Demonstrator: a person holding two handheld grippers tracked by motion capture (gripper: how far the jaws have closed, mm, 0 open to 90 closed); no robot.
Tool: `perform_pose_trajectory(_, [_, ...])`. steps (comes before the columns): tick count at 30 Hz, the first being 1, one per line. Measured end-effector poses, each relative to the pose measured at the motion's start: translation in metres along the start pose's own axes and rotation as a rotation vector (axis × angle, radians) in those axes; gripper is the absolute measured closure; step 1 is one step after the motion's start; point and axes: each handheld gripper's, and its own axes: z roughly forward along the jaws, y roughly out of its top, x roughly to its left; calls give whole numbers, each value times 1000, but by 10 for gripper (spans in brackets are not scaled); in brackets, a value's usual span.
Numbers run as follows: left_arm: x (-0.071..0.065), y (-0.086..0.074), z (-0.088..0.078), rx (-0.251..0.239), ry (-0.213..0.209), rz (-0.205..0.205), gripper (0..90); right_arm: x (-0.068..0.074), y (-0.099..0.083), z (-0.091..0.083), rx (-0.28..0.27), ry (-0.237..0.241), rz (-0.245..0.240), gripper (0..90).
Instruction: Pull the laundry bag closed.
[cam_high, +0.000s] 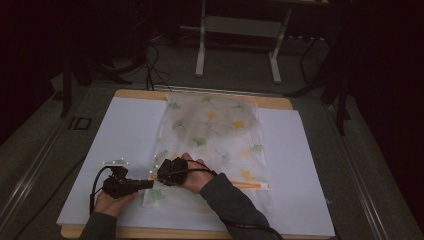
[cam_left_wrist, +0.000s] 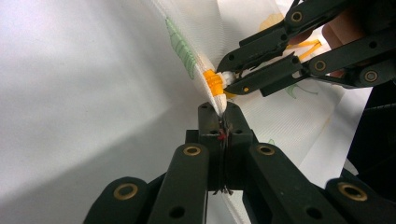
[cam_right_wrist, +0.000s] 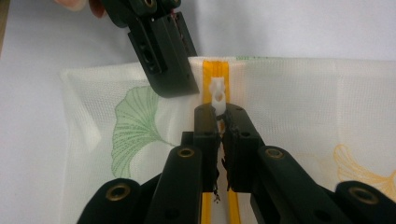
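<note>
**Two grippers at one end of a zipper**

The jaws of the left gripper (cam_left_wrist: 223, 114) are pressed together on the edge of the mesh bag (cam_high: 215, 135), right at the end of the orange zipper (cam_right_wrist: 217, 70). The jaws of the right gripper (cam_right_wrist: 223, 114) are together too, pinching the small white zipper pull (cam_right_wrist: 218, 95).

In the left gripper view, the bag cloth runs up out of the closed jaws. Just past them sits the orange zipper end, and the right gripper comes in from the upper right to meet it. The two grippers are nearly touching there.

In the right gripper view, the pull pokes out just past the jaw tips. The zipper runs in a straight line back under the gripper, toward the person's right hand (cam_high: 197, 175). The left gripper holds the bag's edge just beside the pull.

From the high view, the bag lies flat on the white board (cam_high: 120, 135), long way pointing away from the person. The zipper goes across the near end. Both grippers are at its left end, and the rest of the zipper stretches off to the right.

So I think the next move is a pull along the zipper line, to the right, while the left gripper holds the bag in place. The right gripper has the pull, so it would do the sliding.

Farther off is dark floor and a table frame (cam_high: 240, 35).
</note>
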Motion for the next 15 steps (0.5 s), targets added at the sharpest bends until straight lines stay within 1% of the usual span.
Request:
perform_pose_trajectory(6, [0, 0, 0, -4, -3, 0, 893, 0, -1, -2, 2, 1, -1, 848])
perform_pose_trajectory(15, [0, 0, 1, -3, -3, -3, 893, 3, -3, -1, 6, -16, -1, 848])
